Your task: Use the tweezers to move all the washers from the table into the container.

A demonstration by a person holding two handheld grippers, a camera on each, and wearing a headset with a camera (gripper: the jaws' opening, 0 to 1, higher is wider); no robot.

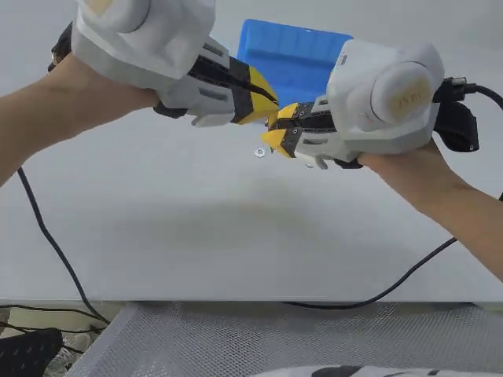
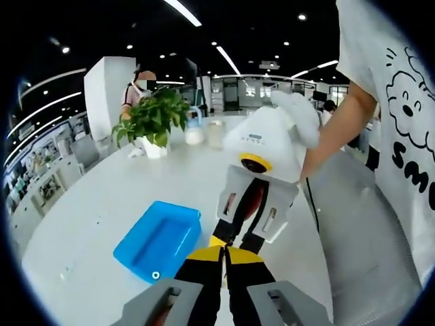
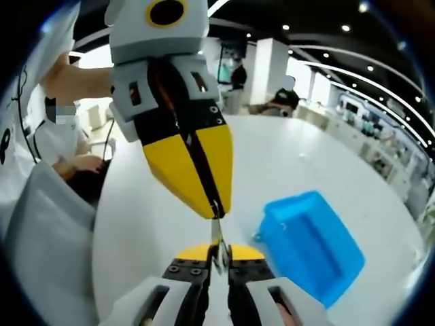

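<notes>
Washers like this are going to be a pain, honestly. The small silver metal washer (image 1: 260, 152) I'm spotting is lying flat on the white bench (image 1: 196, 228), near a corner of the blue plastic container (image 1: 295, 55) and right below where the two grippers are meeting. It's looking tiny, thin and light. I'm guessing stiff, slick steel, so it's probably going to skate or flip if it's nudged from the side. I reckon the best bet is pinching across the ring with one tweezer tip through the hole, or sliding a tip under the edge to lift it.

The thin silver metal tweezers (image 3: 217, 231) are hanging in the air between the grippers. The right gripper (image 3: 217, 254) is pinching one end, fingers pressed tight on it. The left gripper (image 3: 216, 209) has its fingers pressed together too and is looking like it's gripping the other end. The tweezers are looking narrow and likely springy, so they could be twisting if they're taken off-centre. Squeezing across the flat sides near the middle seems safest.

Just a sliver of the tweezers is peeking out, so I'm not making out which end is the pointy one. The gripper bodies are covering a chunk of the bench from above, so I'm not able to tell how many washers are sitting there. The container's inside is partly blocked too, so I'm not counting anything in it.
</notes>
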